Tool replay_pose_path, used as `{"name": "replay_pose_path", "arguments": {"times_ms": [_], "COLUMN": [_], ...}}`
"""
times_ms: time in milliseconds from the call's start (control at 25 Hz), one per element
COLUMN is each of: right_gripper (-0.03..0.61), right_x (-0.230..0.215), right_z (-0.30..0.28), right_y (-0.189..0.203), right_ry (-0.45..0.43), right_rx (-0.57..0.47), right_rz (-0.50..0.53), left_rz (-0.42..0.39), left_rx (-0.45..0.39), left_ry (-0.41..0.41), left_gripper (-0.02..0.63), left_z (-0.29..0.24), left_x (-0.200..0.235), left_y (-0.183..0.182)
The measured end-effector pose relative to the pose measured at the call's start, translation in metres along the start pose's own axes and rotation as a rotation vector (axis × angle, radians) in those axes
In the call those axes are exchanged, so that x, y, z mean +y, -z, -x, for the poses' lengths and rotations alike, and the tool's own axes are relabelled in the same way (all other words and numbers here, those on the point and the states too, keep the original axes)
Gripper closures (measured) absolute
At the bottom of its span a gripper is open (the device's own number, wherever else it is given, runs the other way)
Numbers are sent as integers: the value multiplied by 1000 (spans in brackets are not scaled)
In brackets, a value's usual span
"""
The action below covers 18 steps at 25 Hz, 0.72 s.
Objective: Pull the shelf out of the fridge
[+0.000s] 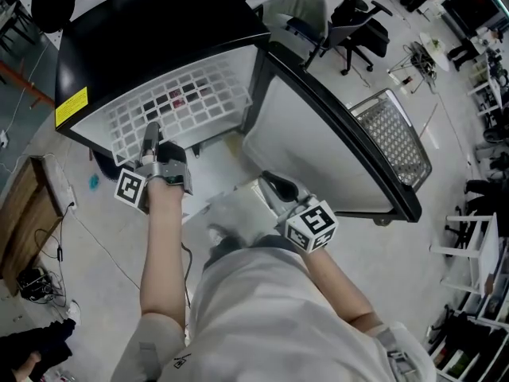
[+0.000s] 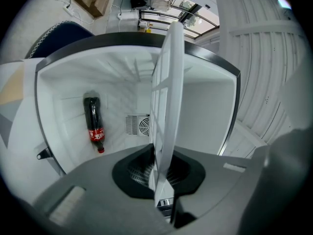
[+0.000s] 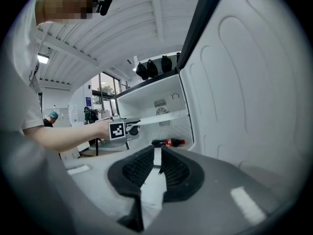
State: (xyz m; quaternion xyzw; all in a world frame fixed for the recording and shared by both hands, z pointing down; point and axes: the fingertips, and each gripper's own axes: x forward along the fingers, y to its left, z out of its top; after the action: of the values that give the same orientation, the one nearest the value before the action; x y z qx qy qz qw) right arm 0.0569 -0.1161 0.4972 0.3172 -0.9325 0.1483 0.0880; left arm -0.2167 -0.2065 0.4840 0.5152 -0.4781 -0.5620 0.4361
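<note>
The black fridge (image 1: pixel 151 30) stands with its door (image 1: pixel 318 150) swung open to the right. Its white grid shelf (image 1: pixel 183 102) sticks partly out of the front. My left gripper (image 1: pixel 151 130) is shut on the shelf's front edge; in the left gripper view the shelf (image 2: pixel 168 82) runs edge-on between the pads of the left gripper (image 2: pixel 159 155). My right gripper (image 1: pixel 266 180) hangs beside the door's inner face, apart from the shelf. In the right gripper view the right gripper (image 3: pixel 157 153) is shut with nothing in it, and the shelf (image 3: pixel 156 119) shows ahead.
A cola bottle (image 2: pixel 94 124) lies on the fridge floor, also seen as the cola bottle (image 3: pixel 168 142). A wire basket (image 1: pixel 394 134) sits on the floor beyond the door. Office chairs (image 1: pixel 358 22) stand behind, and a wooden board (image 1: pixel 24 213) with cables lies at the left.
</note>
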Motion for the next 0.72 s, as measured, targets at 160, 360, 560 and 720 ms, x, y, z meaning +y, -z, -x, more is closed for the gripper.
{"name": "replay_pose_path", "arguments": {"times_ms": [160, 360, 560, 720], "right_gripper": [543, 543, 543, 543], "right_x": [-1, 4, 1, 5], "right_z": [7, 22, 10, 19], "right_y": [1, 5, 0, 5], "right_ry": [-7, -18, -23, -30], "right_rx": [-5, -12, -13, -19], "right_rz": [1, 4, 1, -2], "left_rz": [-1, -4, -9, -9], "left_rx": [1, 6, 18, 19], "left_ry": [2, 1, -7, -5], "left_gripper": [584, 584, 584, 584], "left_z": [10, 31, 23, 36], "left_x": [-1, -3, -2, -3], "left_y": [5, 16, 11, 18]}}
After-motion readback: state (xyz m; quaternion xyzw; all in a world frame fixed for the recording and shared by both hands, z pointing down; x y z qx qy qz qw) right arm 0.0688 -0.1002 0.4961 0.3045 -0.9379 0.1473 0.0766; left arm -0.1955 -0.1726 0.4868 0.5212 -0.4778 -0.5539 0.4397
